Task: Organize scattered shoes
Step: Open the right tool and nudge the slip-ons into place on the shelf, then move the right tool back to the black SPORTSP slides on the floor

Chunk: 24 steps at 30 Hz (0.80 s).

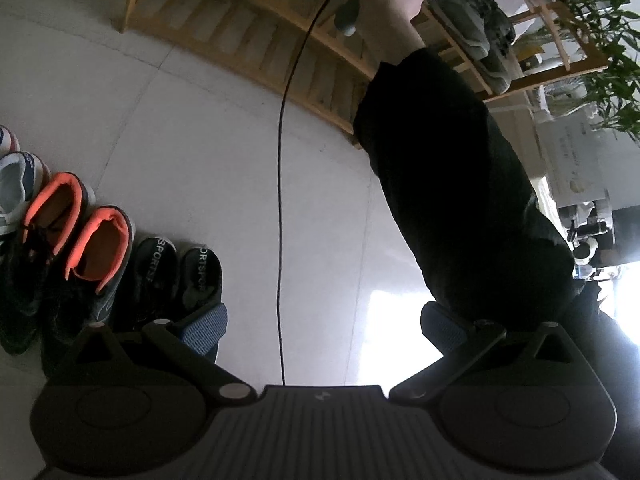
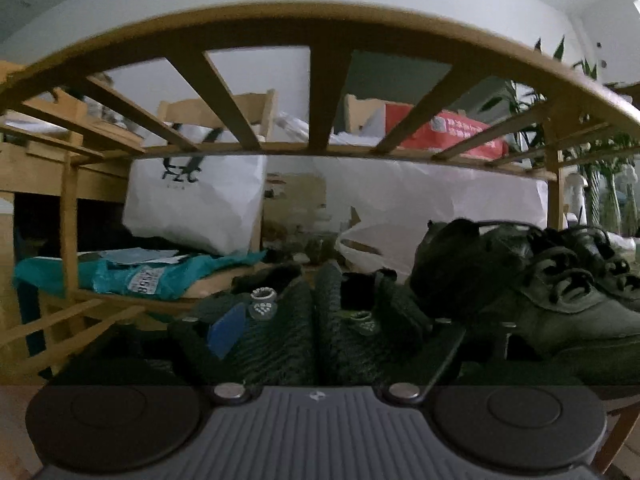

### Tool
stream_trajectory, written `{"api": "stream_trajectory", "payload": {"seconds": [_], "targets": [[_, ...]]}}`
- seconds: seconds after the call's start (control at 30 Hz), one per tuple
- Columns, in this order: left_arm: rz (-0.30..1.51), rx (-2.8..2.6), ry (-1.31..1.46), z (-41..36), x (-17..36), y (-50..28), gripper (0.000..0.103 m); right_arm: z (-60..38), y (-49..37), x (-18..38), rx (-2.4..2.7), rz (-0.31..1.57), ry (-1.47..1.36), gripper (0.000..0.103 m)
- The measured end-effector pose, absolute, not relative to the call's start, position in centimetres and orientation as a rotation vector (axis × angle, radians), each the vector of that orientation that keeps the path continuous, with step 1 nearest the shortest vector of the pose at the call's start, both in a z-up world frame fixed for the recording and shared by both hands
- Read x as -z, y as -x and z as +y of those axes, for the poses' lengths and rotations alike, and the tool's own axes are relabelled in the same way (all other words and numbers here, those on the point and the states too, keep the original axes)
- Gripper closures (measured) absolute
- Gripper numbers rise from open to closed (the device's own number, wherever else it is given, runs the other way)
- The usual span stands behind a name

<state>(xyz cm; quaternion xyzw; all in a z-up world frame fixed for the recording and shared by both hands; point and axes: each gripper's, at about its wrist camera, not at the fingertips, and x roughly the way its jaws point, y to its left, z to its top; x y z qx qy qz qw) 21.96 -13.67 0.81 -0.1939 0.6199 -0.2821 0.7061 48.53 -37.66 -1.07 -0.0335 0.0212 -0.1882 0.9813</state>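
Note:
In the right wrist view my right gripper [image 2: 336, 336] is inside the wooden shoe rack [image 2: 320, 28], its fingers closed in against a pair of dark knit shoes [image 2: 288, 332] resting on a shelf. Only the blue left pad [image 2: 228, 334] shows. Dark grey lace-up sneakers [image 2: 560, 292] sit just right of the pair. My left gripper [image 1: 324, 330] hangs open over the tile floor, holding nothing. To its left on the floor stand black slippers [image 1: 178, 276], black shoes with orange lining [image 1: 80, 248] and white sneakers [image 1: 16, 188] in a row.
A black-sleeved arm [image 1: 460, 184] reaches up to the rack [image 1: 248, 40], a black cable [image 1: 280, 200] trailing from it. Behind the shelf lie white bags [image 2: 192, 204], a teal parcel [image 2: 152, 276] and a red box [image 2: 452, 132]. Green plants [image 1: 608, 60] stand at the right.

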Motion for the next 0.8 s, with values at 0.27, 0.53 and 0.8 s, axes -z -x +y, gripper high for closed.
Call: {"api": "stream_trajectory", "payload": {"seconds": [0.27,0.53,0.8], "targets": [[1.229,0.599,0.379,-12.6,-2.9,-21.8,0.000,-34.2,-42.4,-1.5,0.285,0.021,0.147,0.000],[0.992,0.473,0.380,-7.7,-5.7,-21.5,0.000,-29.3,-33.1,-4.3,0.193,0.119,0.217,0.000],[0.901,0.365,0.380,-1.9,-6.1,-20.7,0.000,-25.3,-24.0,-5.6,0.204,0.284,0.274,0.000]]}}
